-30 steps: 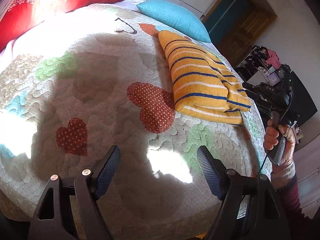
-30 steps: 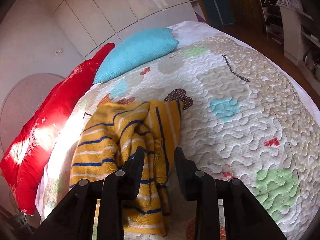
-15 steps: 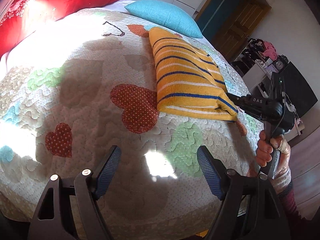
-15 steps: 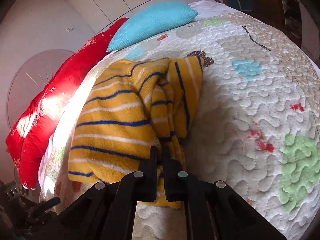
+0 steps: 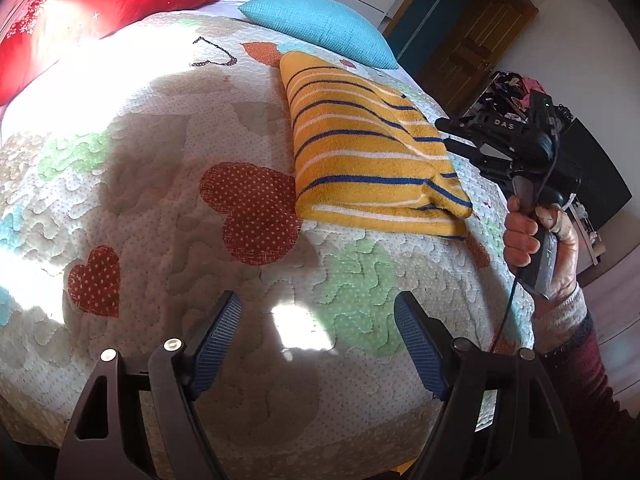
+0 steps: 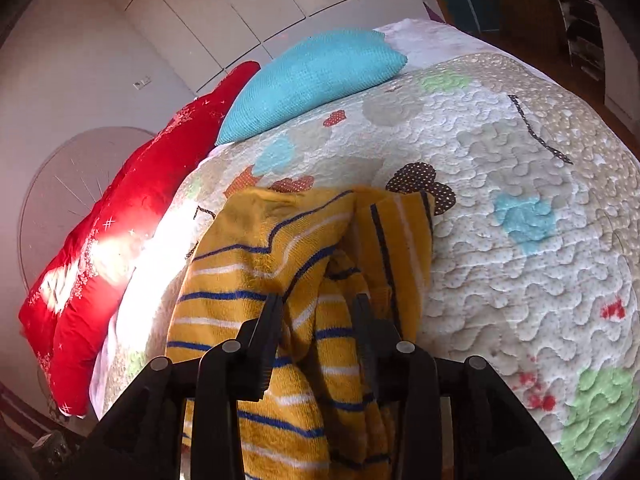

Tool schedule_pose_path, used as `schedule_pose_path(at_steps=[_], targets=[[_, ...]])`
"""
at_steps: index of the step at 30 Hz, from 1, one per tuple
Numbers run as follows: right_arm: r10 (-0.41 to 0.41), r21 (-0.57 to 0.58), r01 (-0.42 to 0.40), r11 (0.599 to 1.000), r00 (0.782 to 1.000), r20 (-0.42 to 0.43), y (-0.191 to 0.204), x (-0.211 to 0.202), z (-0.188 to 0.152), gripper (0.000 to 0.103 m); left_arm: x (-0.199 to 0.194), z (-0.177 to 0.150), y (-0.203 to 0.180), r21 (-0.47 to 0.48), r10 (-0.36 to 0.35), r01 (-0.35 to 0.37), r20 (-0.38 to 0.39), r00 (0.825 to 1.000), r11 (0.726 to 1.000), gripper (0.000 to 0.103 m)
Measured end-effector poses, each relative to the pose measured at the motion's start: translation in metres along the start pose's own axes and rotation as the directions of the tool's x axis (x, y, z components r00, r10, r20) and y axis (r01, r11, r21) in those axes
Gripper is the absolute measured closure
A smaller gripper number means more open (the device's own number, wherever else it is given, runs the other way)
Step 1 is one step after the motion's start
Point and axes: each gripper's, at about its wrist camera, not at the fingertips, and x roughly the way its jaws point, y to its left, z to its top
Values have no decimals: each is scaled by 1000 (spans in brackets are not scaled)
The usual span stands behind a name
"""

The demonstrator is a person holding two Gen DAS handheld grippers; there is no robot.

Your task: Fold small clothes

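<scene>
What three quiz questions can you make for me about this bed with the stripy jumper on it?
1. True or false: the left tool is holding the yellow striped jumper.
2. What colour is the pillow lying nearest the jumper? A) green B) turquoise C) purple
3. Fill in the gap: the jumper's stripes are dark blue and ____.

Key: 1 false, because the left tool is open and empty over the quilt. 2 B. 3 white.
</scene>
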Motion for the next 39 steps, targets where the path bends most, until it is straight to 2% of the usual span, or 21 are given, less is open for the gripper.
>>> schedule_pose_path(at_steps=[1,2,3,4,6,9,12,17,22,24,25,27,28,29,33,34,36,37,39], targets=[[-5,-6,5,1000,1000,-1,3,8,2,63,0,0,2,-5,-1,1,-1,1000,1000,25],[-13,-12,13,1000,1000,-15,6,16,5,68,1,0,3,-9,-1,1,-2,1000,1000,25],[-21,-9,20,1000,999,-48,7,25,6,79,1,0,5,-12,0,0,-5,1000,1000,25],[-7,5,8,1000,997,-76,5,34,7,85,2,0,7,-15,1,-1,-8,1000,1000,25],[-4,-6,4,1000,998,-61,5,30,10,87,3,1,11,-21,-2,1,-10,1000,1000,25],[-106,-51,106,993,994,2,8,12,16,99,3,1,17,-24,4,-4,-3,1000,1000,25],[-187,-60,187,980,982,6,4,14,25,99,6,1,22,-37,5,-5,-10,1000,999,25],[-290,-143,281,949,956,-47,7,41,13,99,6,-1,22,-41,6,-6,-13,1000,999,25],[-296,-125,288,950,954,-53,-1,35,7,98,0,-3,17,-14,32,-32,-2,999,999,25],[-266,-67,264,962,963,-30,-8,19,9,98,-3,-3,16,-4,40,-40,9,999,999,25],[-230,-35,230,973,973,-8,-13,8,9,96,-5,-3,15,-2,41,-41,14,999,999,25],[-133,21,133,991,991,13,-22,-10,8,81,-6,-4,14,1,41,-41,19,999,999,25],[-93,41,92,995,995,22,-23,-16,7,58,-6,-4,13,2,41,-41,18,999,999,25],[-63,49,62,997,998,30,-23,-20,4,41,-5,-4,13,2,41,-41,16,999,999,25],[8,10,-8,1000,1000,4,-7,-12,-11,40,1,-5,8,5,36,-36,-1,999,999,25],[9,-8,-10,1000,1000,-8,-1,-5,-15,41,2,-6,5,9,36,-36,-4,999,999,25],[7,-40,-9,999,998,-66,10,16,-22,74,4,-5,1,17,42,-42,-9,999,999,25],[10,-44,-15,999,995,-102,13,26,-26,80,4,-5,-2,22,45,-45,-12,999,999,25],[0,-52,-3,999,998,-66,16,21,-28,84,3,-4,-6,29,49,-48,-12,999,998,25]])
